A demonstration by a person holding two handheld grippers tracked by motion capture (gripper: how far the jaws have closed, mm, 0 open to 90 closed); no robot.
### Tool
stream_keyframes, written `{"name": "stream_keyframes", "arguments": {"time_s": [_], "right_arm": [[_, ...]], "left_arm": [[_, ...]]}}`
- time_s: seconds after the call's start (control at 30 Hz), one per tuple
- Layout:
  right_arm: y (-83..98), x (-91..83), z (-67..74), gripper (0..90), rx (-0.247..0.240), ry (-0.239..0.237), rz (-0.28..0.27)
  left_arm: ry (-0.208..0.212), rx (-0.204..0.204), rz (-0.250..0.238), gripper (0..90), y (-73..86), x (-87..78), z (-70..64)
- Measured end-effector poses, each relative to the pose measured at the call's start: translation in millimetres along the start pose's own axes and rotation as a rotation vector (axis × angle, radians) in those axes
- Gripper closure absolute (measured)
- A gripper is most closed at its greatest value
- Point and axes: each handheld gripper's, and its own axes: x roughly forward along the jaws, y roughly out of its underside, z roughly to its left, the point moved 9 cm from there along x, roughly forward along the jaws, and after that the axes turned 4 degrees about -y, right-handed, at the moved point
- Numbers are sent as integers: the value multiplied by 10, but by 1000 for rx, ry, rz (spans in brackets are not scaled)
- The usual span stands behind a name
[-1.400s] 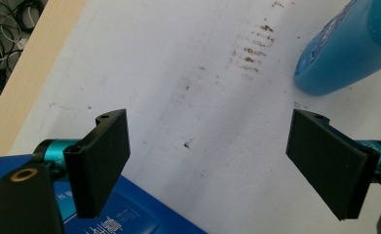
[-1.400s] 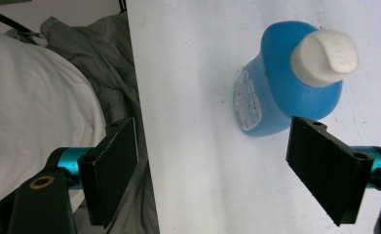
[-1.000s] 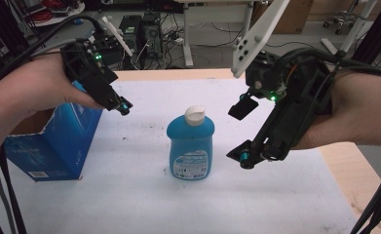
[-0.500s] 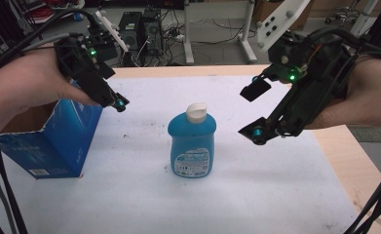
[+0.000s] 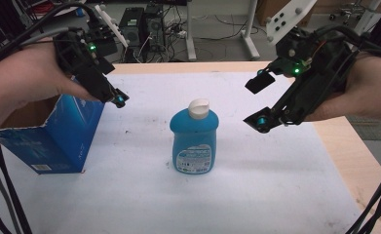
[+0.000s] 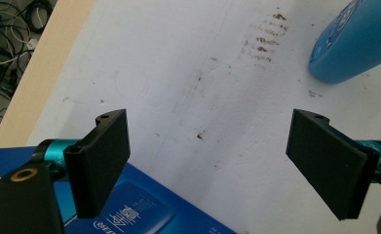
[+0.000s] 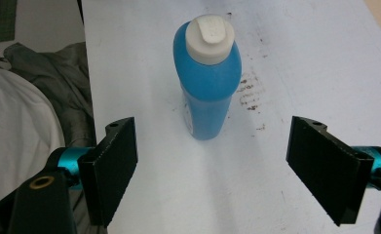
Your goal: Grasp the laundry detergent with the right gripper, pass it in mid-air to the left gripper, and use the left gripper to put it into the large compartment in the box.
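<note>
Blue bottle (image 5: 193, 139) with white flip cap (image 5: 198, 108) stands upright mid-table on the white sheet (image 5: 256, 185), touching nothing; label text too small to read. Left gripper (image 5: 114, 96) hangs above the far right corner of the blue cardboard box (image 5: 56, 134), jaws spread wide, nothing between them; from above one jaw hides behind the other, so the spread reads only from the left gripper view, where the gap (image 6: 207, 161) shows bare sheet with brown specks. That view cuts the bottle to a sliver of its blue body (image 6: 353, 41) at top right, and the box to a printed corner (image 6: 139, 214) at the bottom; print illegible. Right gripper (image 5: 259, 102) is in the air to the right of the bottle, well apart from it, jaws wide and empty. In the right gripper view (image 7: 210, 180) the bottle (image 7: 208, 83) sits ahead between the jaws' lines but beyond their tips, no contact. Box interior mostly hidden by the left hand (image 5: 27, 80). Right hand (image 5: 368, 92) cut off at the frame edge. Grey cloth (image 7: 56, 92) past the table edge, unclear what it is.
</note>
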Motion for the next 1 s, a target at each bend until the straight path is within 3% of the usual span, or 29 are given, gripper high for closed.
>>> {"name": "stream_keyframes", "arguments": {"time_s": [0.73,1.0], "right_arm": [[158,389,-224,184,-30,-49,-24],[174,557,-254,185,-41,-91,-33]], "left_arm": [[6,12,9,162,11,0,-12],[12,13,14,162,14,12,-19]]}}
